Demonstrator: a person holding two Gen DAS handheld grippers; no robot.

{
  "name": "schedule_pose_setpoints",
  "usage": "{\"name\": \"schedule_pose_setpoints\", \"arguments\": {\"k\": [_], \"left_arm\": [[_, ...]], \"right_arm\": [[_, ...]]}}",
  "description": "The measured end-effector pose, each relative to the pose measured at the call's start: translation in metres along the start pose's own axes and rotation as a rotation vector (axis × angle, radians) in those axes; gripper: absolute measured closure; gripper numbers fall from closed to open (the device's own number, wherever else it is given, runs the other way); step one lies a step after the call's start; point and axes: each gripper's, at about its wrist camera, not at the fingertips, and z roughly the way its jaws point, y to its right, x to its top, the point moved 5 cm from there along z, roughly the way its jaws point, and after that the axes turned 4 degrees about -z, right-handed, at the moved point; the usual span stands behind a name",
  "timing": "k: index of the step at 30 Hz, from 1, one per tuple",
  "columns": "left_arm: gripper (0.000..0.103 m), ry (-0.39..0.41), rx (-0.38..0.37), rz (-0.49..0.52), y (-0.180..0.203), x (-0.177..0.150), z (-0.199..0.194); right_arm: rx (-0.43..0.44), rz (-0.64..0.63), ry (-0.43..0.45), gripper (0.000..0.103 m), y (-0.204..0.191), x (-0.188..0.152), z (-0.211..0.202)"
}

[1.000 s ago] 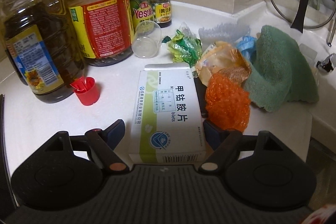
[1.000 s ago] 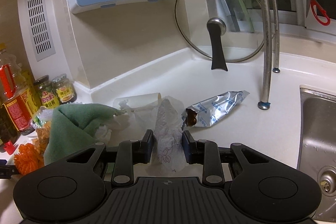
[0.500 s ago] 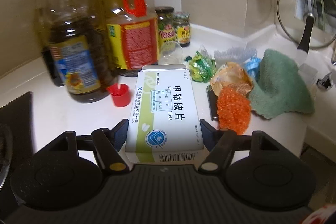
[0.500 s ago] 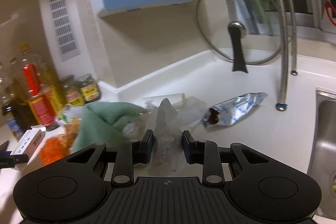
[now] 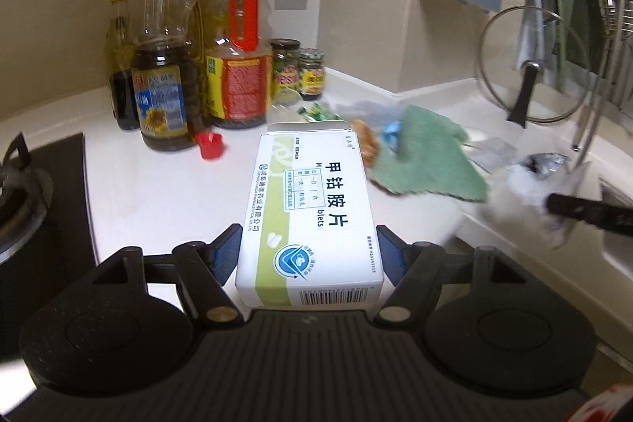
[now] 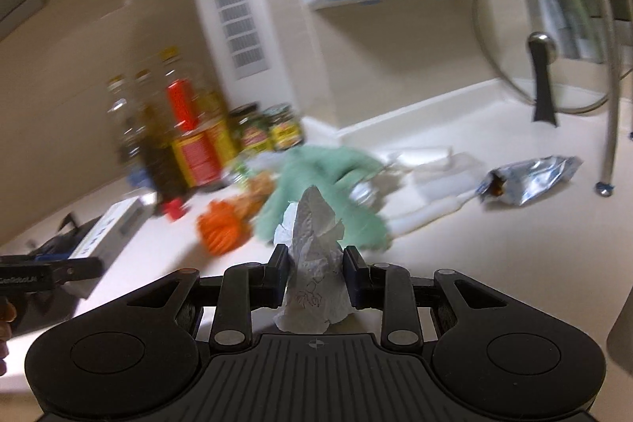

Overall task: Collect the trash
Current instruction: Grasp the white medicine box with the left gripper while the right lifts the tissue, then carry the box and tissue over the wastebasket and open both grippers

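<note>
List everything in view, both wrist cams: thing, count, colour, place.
medicine box: 1, white and green, between the left gripper's fingers
crumpled tissue: 1, white, between the right gripper's fingers
cloth: 1, green, mid-counter
foil wrapper: 1, silver, counter by the faucet pipe
orange mesh: 1, orange, left of the cloth
oil bottles: at least 3, amber/dark, counter back left
jars: 2, dark-lidded, in the corner
bottle cap: 1, red, before the bottles
pot lid: 1, glass, leaning on the wall
left gripper: black, shut on the box
right gripper: black, shut on the tissue
</note>
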Motion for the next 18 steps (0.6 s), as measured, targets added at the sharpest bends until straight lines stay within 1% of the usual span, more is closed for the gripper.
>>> {"name": "schedule_pose_setpoints", "arguments": {"k": [5, 9, 14, 18], "left_arm": [[0.034, -0.025, -0.023, -0.029, 0.024, -0.032, -0.026], [0.034, -0.073, -0.02, -0.054, 0.037, -0.064, -0.035], [0.034, -0.16, -0.007, -0.094, 0.041, -0.109, -0.029], [0.034, -0.242, 0.001, -0.118, 0.043, -0.145, -0.013]], "right_arm": [[0.084, -0.034, -0.065, 0.073, -0.014, -0.024, -0.014], [0.126, -0.048, -0.132, 0.073, -0.02, -0.05, -0.021], [0.151, -0.059, -0.216, 0.073, -0.023, -0.083, -0.02], [0.151, -0.072, -0.291, 0.073, -0.022, -0.112, -0.011]]}}
